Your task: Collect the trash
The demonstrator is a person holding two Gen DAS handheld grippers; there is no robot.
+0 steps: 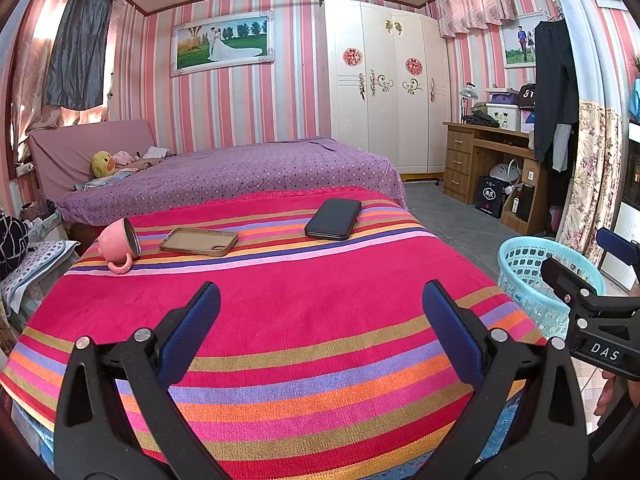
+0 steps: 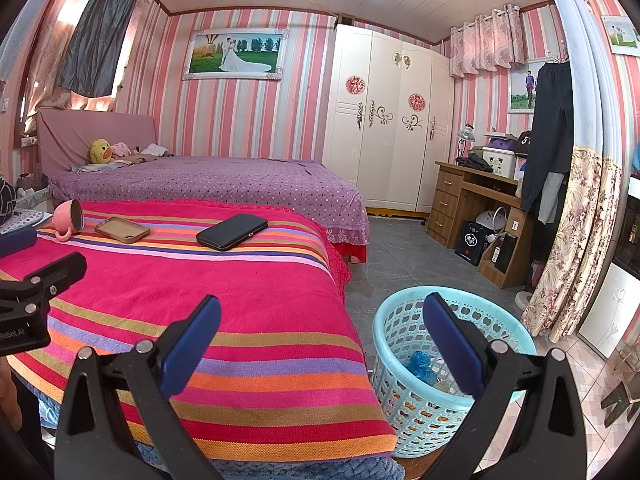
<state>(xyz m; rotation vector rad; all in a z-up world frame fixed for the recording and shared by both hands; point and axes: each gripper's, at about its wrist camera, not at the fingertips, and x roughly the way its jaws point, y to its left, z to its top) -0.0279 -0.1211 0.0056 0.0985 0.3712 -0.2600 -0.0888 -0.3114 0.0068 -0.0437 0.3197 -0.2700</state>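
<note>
A light blue plastic basket stands on the floor by the right side of the striped table; it also shows in the left wrist view. Crumpled blue trash and other scraps lie inside it. My left gripper is open and empty over the near part of the striped cloth. My right gripper is open and empty, with one finger over the cloth's right edge and the other finger over the basket. Each gripper's side shows in the other's view.
On the far part of the cloth lie a tipped pink mug, a tan phone case and a black phone. Behind it is a purple bed. A wooden desk and a white wardrobe stand at the right.
</note>
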